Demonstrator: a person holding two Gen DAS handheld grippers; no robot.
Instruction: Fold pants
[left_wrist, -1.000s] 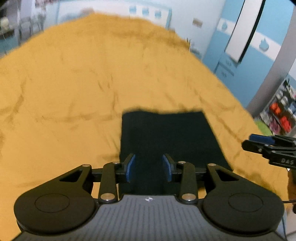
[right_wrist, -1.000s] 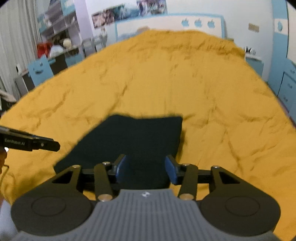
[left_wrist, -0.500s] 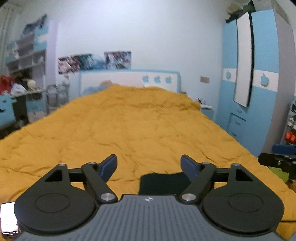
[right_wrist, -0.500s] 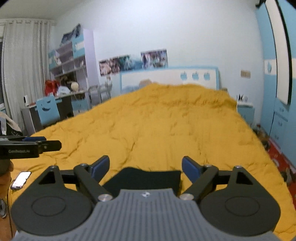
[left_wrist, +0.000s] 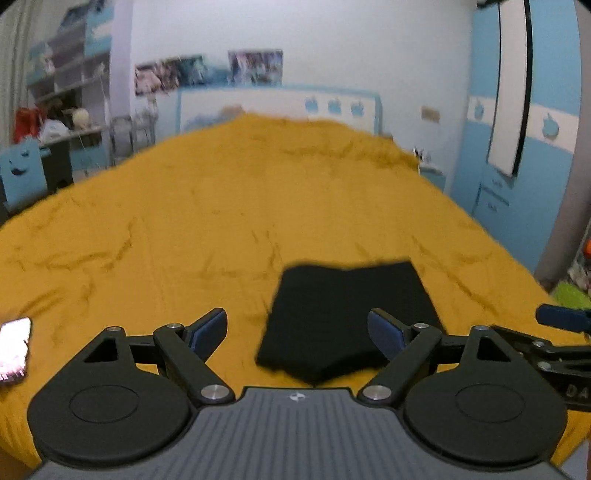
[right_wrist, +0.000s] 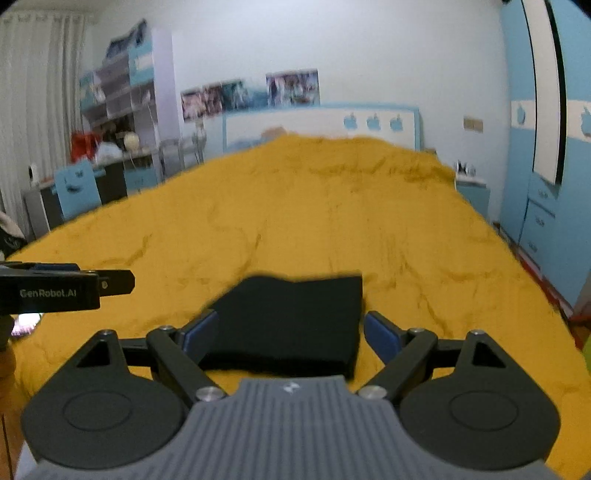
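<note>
Pants (left_wrist: 347, 317) folded on bedspread (left_wrist: 221, 221); both claws (left_wrist: 297, 332) (right_wrist: 288, 334) wide, empty; phone (left_wrist: 13, 349) clear only leftward.

Matt black cloth pants (left_wrist: 347, 314), wrinkled mustard cloth bedspread (left_wrist: 221, 221)

The black pants (left_wrist: 349, 310) lie folded into a compact, roughly rectangular stack on the mustard-yellow bed cover (left_wrist: 221, 206), near the foot of the bed. The layers sit flat one on another; the far edge (right_wrist: 303, 280) is slightly uneven, dipping in the middle, and nothing touches them.
</note>
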